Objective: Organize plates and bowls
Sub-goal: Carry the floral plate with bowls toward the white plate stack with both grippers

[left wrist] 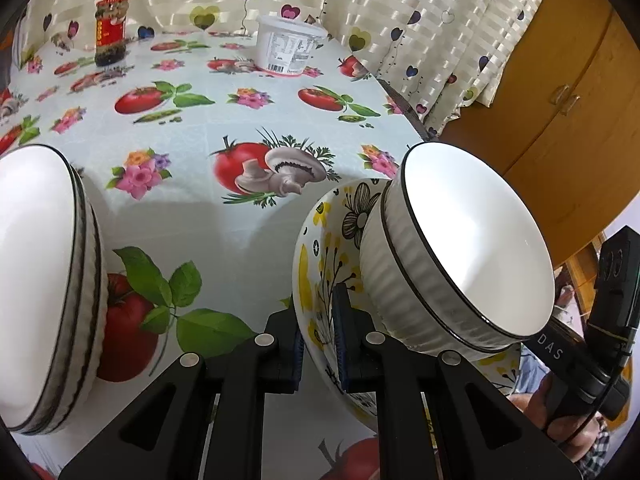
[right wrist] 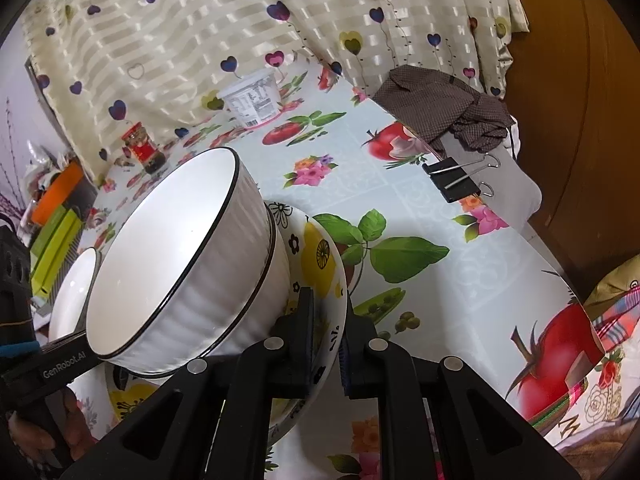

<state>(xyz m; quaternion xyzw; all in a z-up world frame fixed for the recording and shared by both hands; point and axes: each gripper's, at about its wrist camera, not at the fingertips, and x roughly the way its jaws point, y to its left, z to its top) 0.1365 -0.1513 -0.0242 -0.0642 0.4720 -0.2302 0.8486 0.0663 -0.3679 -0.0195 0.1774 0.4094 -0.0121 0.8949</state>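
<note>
A yellow-flowered dish (left wrist: 320, 248) is tilted above the tablecloth, with white ribbed bowls with black rims (left wrist: 480, 248) nested in it. My left gripper (left wrist: 320, 332) is shut on the dish's near rim. In the right wrist view, my right gripper (right wrist: 326, 328) is shut on the opposite rim of the flowered dish (right wrist: 320, 256), and the white bowls (right wrist: 172, 260) lean to the left. Another stack of white ribbed bowls (left wrist: 36, 280) stands on the table at the left, also visible as a white bowl (right wrist: 74, 292) behind the held stack.
A white tub (left wrist: 288, 46) and a sauce jar (left wrist: 110, 30) stand at the back by the heart-print curtain. A binder clip (right wrist: 456, 180) and brown cloth (right wrist: 440, 108) mark the table's right edge. Orange and green boxes (right wrist: 56, 232) sit at the left. A wooden cabinet (left wrist: 560, 120) stands beyond.
</note>
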